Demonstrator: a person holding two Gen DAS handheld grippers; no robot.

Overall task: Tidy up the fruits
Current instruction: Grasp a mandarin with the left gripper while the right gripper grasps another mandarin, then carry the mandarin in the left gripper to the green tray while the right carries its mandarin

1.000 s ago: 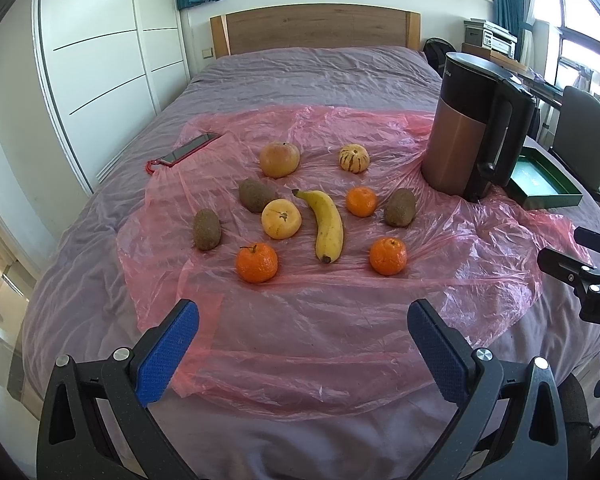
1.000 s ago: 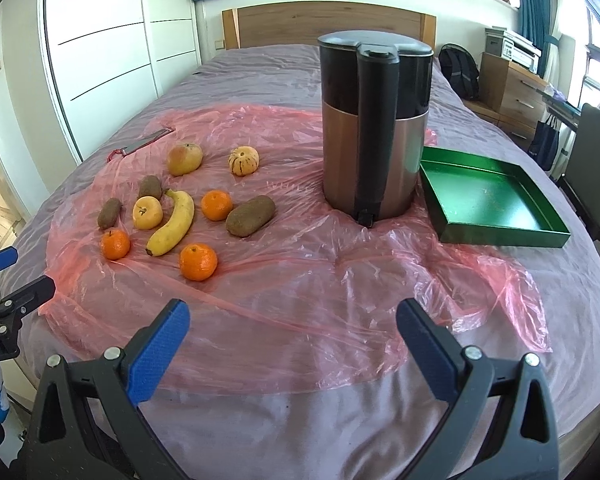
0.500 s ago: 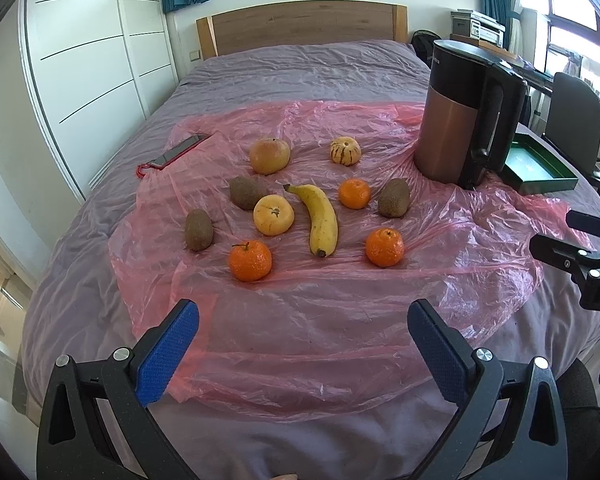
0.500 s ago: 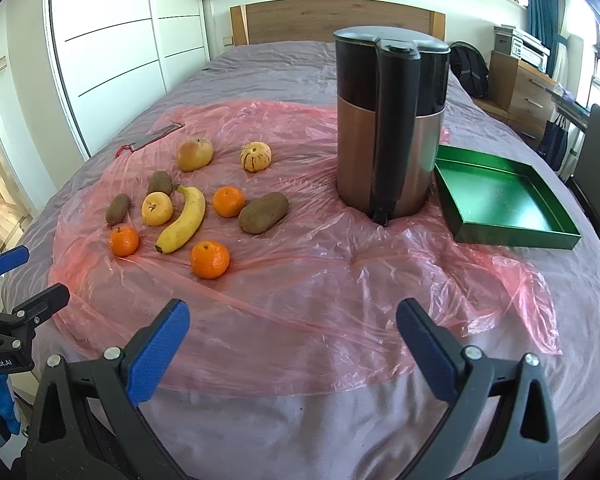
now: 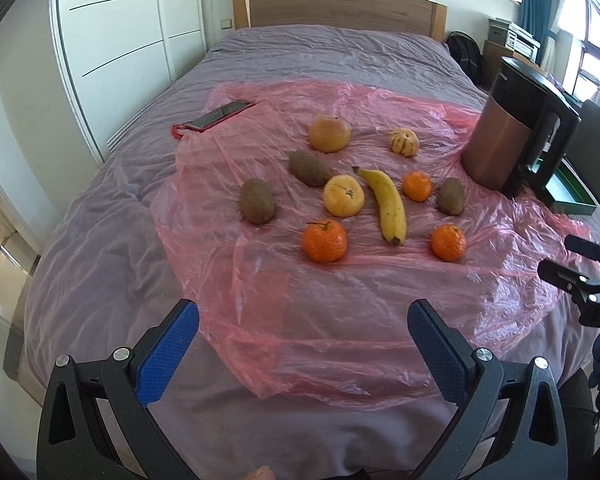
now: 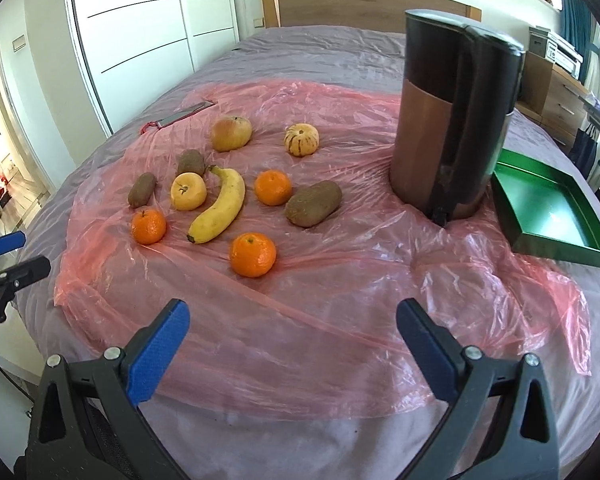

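Observation:
Several fruits lie on a pink plastic sheet (image 5: 340, 312) on the bed: a banana (image 5: 386, 204) (image 6: 220, 210), three tangerines, the nearest (image 5: 324, 241) (image 6: 253, 255), three kiwis, one at the left (image 5: 257, 201) and one at the right (image 6: 313, 204), a yellow apple (image 5: 343, 195), a larger apple (image 5: 329, 133) and a striped small fruit (image 5: 403, 142). A green tray (image 6: 548, 210) sits at the right, empty. My left gripper (image 5: 303, 344) and right gripper (image 6: 292, 340) are open and empty above the sheet's near edge.
A tall copper and black kettle (image 6: 452, 128) stands between the fruits and the tray. A red-cased phone (image 5: 216, 118) lies at the sheet's far left. White wardrobes (image 5: 120, 40) line the left wall; a chair and desk stand to the right.
Both grippers have moved closer to the fruits and turned slightly; the fruits look larger. No fruit has moved, and both jaws stay open.

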